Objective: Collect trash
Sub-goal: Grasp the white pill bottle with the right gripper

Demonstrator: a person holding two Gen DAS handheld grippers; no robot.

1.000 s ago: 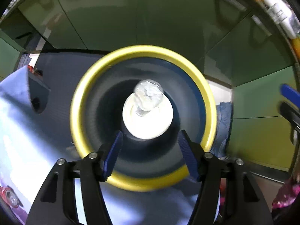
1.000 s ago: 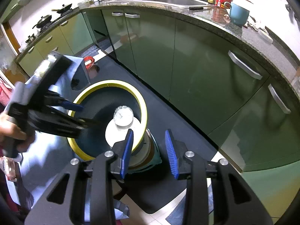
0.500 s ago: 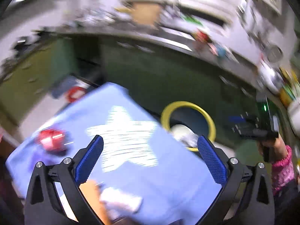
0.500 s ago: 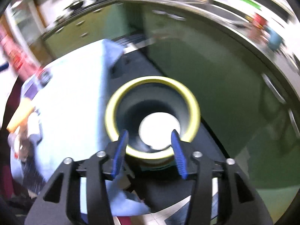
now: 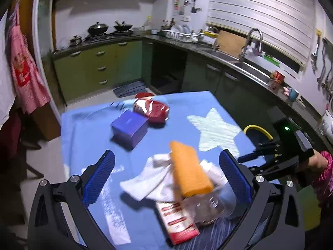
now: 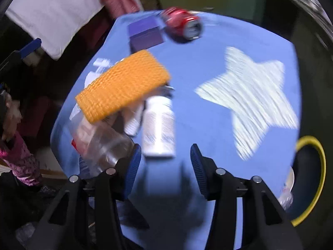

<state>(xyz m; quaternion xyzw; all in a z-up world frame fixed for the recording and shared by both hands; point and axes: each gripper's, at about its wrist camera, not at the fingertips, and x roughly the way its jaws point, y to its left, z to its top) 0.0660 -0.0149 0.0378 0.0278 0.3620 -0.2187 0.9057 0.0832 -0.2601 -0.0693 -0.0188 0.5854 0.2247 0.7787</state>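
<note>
Left wrist view showed the left hand-held gripper (image 5: 166, 179) wide apart and empty above the piled orange sponge (image 5: 190, 171), white cloth (image 5: 149, 177) and clear bottle (image 5: 210, 205) on the counter (image 5: 87, 125), the right hand-held gripper (image 6: 165, 164) half apart and empty, so a hasty grasp could scatter the pile.

Matt blue cloth (image 5: 145, 225) underlies a rough orange sponge (image 5: 190, 171) and glossy red can (image 6: 182, 24).
</note>
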